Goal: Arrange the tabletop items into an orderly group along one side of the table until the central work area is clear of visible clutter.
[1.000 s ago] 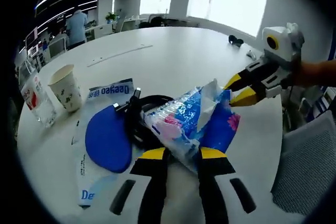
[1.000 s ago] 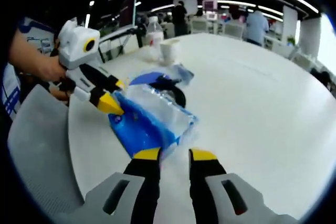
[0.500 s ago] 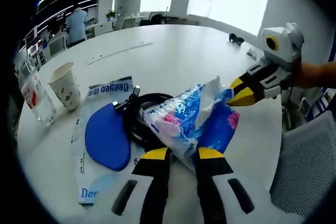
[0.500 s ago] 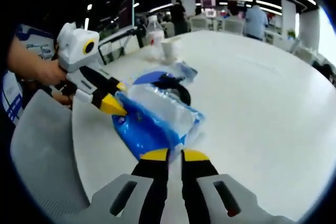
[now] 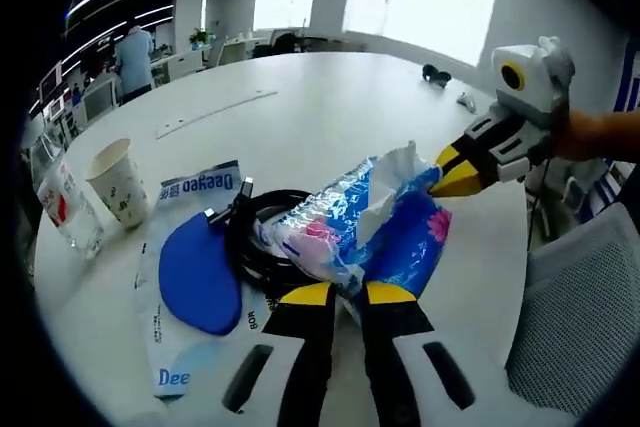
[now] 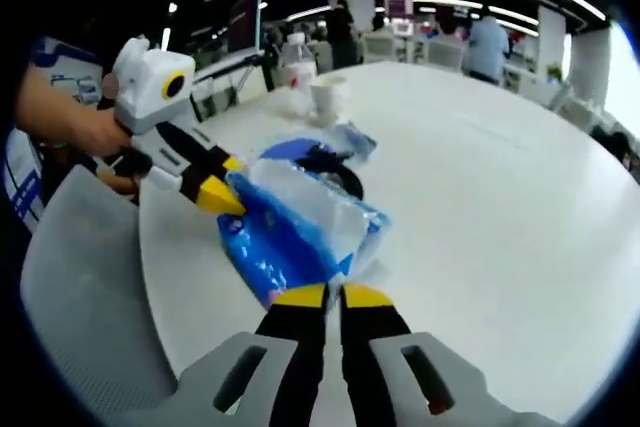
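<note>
left gripper (image 5: 338, 294): my jaws pinched on one end of the tissue pack (image 5: 350, 227)
right gripper (image 6: 323, 296): my jaws clamped on the pack's other end (blue wrapper, white tissue poking out)
tissue pack: held between both grippers, over the black cable coil (image 5: 250, 242)
table (image 5: 330, 117): white, round
blue pad (image 5: 198, 272): on printed plastic bag (image 5: 170, 342), beside coil
paper cup (image 5: 117, 182): upright, next to the bottle (image 5: 62, 205), near table edge

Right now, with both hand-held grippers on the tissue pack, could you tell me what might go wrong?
1. The left hand-held gripper and right hand-held gripper each pinch an end of the soft tissue pack; pulling apart could tear its wrapper.
2. The pack lies on the black cable coil and may drag it.
3. The paper cup and bottle stand nearby and could tip.
</note>
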Demonstrator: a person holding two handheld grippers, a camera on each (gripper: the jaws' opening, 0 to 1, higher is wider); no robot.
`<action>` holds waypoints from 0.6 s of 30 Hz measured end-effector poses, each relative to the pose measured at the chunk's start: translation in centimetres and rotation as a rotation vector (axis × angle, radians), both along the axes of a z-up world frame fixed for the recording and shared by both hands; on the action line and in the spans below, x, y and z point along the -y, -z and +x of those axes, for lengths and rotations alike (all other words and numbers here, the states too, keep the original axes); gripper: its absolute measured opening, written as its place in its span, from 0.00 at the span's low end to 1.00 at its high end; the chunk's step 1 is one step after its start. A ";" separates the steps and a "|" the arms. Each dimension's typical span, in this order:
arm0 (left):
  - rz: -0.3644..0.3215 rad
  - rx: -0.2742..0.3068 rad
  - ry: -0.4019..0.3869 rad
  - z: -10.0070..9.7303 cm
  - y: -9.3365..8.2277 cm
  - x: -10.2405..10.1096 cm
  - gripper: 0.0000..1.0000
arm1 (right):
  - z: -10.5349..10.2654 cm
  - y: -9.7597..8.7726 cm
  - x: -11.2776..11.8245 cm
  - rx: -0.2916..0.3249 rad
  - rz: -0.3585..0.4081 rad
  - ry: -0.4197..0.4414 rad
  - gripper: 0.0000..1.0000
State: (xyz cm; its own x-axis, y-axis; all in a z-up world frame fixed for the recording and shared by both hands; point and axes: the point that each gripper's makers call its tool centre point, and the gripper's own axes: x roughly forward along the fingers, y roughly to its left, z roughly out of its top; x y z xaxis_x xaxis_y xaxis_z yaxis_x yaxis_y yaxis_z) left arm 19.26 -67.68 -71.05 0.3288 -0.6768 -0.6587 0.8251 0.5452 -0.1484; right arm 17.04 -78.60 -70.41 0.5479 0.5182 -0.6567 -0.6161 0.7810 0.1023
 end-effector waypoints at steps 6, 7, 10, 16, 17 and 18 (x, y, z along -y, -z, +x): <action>-0.018 0.020 0.009 -0.1 -0.7 0.2 0.06 | -0.2 -1.0 0.2 0.016 -0.022 -0.005 0.01; -0.020 0.022 0.011 -0.2 -0.8 0.2 0.06 | -0.2 -1.2 0.2 0.020 -0.025 -0.004 0.01; -0.029 0.036 0.017 -0.1 -1.4 0.3 0.06 | -0.2 -1.8 0.3 0.031 -0.033 -0.001 0.01; -0.052 0.048 0.017 0.0 -2.3 0.6 0.05 | -0.4 -3.1 0.5 0.057 -0.051 0.004 0.01; -0.055 0.051 0.020 -0.1 -2.5 0.7 0.05 | -0.5 -3.2 0.5 0.061 -0.054 0.005 0.01; -0.057 0.053 0.022 -0.1 -2.7 0.7 0.05 | -0.6 -3.4 0.6 0.063 -0.060 0.005 0.01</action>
